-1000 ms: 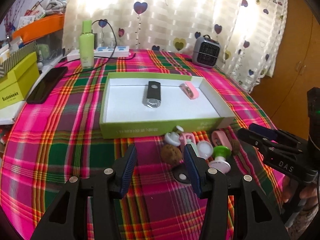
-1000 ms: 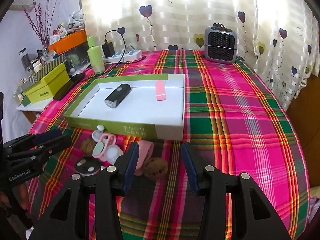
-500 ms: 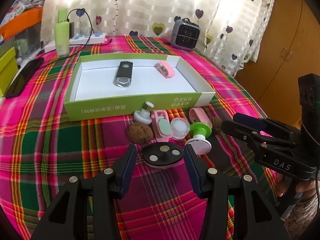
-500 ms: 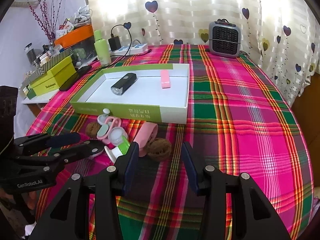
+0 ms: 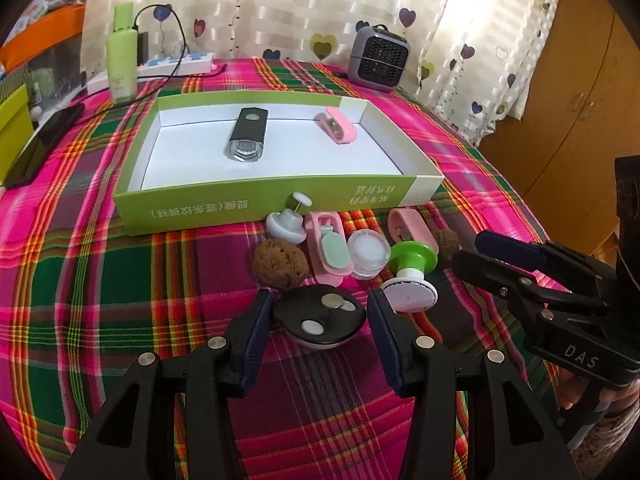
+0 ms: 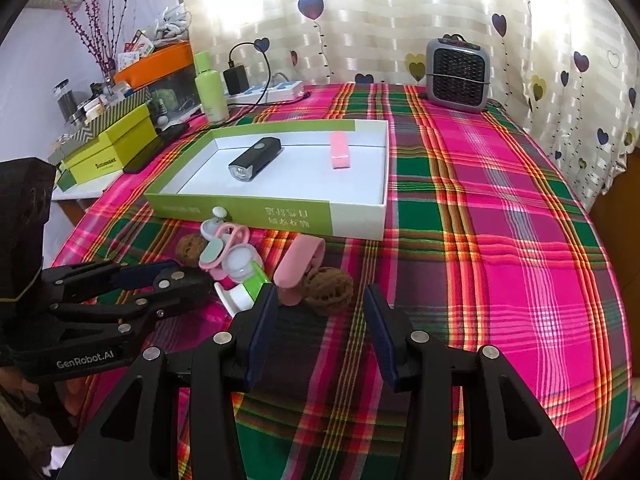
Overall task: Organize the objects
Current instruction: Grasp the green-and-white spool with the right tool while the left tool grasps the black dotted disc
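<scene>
The left tool [image 5: 320,320] hangs released with its fingers straddling the black disc [image 5: 320,322] on the counter [image 5: 120,300], apparently lined up to lift it into the green tray [image 5: 260,200], while the right tool [image 6: 320,320] waits released near a walnut [image 6: 328,284].

A: Left gripper [image 5: 320,316]?
B: Black plastic frame, dark blue ribbed pads [image 5: 256,328], round silver screws; white "GenRobot.AI" lettering on its side, seen from the right wrist.

A: Right gripper [image 6: 318,326]?
B: Same black build, blue pads, silver screws; marked "DAS" in white.
</scene>
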`<state>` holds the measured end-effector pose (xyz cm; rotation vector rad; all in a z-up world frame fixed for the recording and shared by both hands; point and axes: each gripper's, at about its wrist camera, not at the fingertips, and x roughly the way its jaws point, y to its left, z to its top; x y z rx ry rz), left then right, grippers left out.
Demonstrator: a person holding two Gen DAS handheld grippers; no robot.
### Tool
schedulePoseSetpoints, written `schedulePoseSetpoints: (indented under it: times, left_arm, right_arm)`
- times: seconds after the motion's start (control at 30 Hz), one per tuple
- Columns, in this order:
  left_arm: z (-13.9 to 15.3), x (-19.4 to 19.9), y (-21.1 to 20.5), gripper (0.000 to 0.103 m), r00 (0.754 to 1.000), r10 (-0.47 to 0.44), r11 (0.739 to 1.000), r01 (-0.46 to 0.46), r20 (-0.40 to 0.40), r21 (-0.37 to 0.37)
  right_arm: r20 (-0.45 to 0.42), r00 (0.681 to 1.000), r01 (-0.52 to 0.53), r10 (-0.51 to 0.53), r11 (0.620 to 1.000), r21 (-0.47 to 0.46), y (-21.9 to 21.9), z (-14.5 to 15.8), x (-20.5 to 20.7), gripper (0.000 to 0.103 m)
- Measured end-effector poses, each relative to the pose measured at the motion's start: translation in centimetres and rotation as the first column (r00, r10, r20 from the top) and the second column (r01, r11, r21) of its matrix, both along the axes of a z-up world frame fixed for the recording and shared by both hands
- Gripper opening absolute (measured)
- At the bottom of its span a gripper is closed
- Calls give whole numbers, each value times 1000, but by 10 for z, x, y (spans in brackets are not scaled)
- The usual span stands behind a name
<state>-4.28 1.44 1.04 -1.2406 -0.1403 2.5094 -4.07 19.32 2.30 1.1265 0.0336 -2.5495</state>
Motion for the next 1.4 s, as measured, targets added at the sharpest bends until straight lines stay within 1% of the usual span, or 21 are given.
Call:
schedulePoseSetpoints:
  times: [0.27,0.5,0.63,0.93,1.0,1.23,1.33,1.4]
  left_arm:
    - [0,1,-10,47,1000,28,1000,-28,-2,5]
    - [0,3,-17,47,999,37,999,-37,-4,-3]
    - [0,4,-19,47,999,37,999,-37,-6,-3]
    - [0,7,-26,47,999,40,999,-40,-6,-1]
    - [0,7,-26,47,999,41,999,-41,-5,0]
    - [-1,8,-27,47,999,37,999,-37,-5,-2]
    - [-1,7,-27,47,999,38,999,-38,-5,-2]
    - [-1,7,-26,47,999,39,999,-39,-5,-4]
  right_arm:
    - [-21,999,-48,47,998,-36,-6,4,4,46]
    - [-38,991,-130,128,990,-51,-19,7,5,46]
    - [-36,985,-170,169,984,-48,-26,6,3,46]
    - [-7,975,-221,221,974,-40,-35,-2,-1,46]
    - [-4,973,-230,230,973,-27,-37,-4,-2,46]
    - [0,963,-268,268,963,-14,-40,-4,1,46]
    - [-6,965,-260,261,965,13,-44,-5,0,46]
    - [-2,968,-253,253,968,10,-45,-5,-1,46]
